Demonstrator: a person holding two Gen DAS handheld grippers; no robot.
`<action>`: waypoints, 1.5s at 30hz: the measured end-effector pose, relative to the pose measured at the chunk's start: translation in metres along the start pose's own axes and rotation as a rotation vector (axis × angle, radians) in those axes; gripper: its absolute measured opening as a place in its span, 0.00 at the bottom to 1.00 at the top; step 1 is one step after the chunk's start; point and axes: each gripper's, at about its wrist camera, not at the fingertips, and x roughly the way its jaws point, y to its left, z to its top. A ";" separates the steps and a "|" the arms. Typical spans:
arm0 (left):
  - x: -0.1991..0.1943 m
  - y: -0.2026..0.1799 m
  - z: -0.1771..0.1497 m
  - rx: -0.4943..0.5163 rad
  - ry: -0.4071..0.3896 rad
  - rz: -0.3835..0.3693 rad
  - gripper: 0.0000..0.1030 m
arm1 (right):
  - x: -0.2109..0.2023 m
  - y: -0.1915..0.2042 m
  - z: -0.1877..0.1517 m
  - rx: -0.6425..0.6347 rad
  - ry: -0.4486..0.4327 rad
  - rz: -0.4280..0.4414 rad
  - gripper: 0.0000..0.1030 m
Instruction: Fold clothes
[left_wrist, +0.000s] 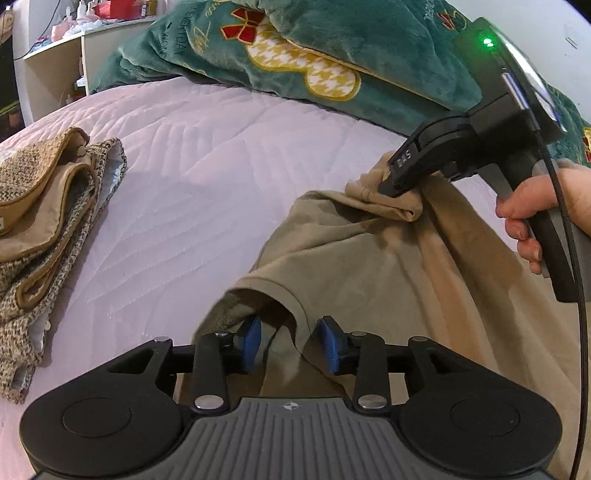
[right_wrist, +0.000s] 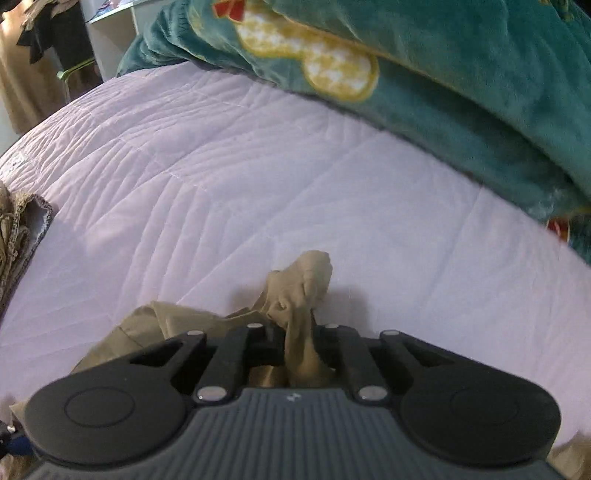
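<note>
Pile (left_wrist: 40, 221): folded clothes sit at the left edge of the bed (left_wrist: 207, 155), well apart from the work.

Shirt (left_wrist: 369, 258): tan, lying crumpled on the pink bed, near the front and to the right. Its ribbed hem or cuff (left_wrist: 291, 306) hangs between the blue pads.

Left gripper (left_wrist: 290, 341): low over the shirt. Its pads (left_wrist: 251, 341) stand apart and do not press the cloth, though the edge runs right between them.

Right gripper (right_wrist: 298, 350): its fingers are squeezed together on a bunched corner of the shirt. A tuft (right_wrist: 303, 284) pokes out past the tips. In the left view a hand (left_wrist: 535, 218) holds it by the handle.

Blanket (left_wrist: 295, 59): green and fluffy, heaped along the far side of the bed. It is out of the way.

Step now: I think this is getting two good holds so the shirt can be spread flat.

How to do it well: push the left pads a bit deeper over the edge, then close them on one layer only. Keep the right hold tight. Next, pull both hands apart gently until the cloth is smooth, and lay it on the bare pink part, away from the pile.

Watch out: a grab on the thin edge may slip.
</note>
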 end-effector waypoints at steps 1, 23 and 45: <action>0.002 0.001 0.001 -0.003 -0.003 0.005 0.38 | -0.003 -0.005 0.001 0.029 -0.039 -0.014 0.08; -0.022 0.027 0.038 0.020 -0.025 0.061 0.38 | -0.113 -0.030 -0.072 0.184 -0.138 0.042 0.62; -0.213 0.009 -0.186 -0.011 0.034 0.117 0.39 | -0.330 -0.110 -0.451 0.544 -0.032 -0.277 0.82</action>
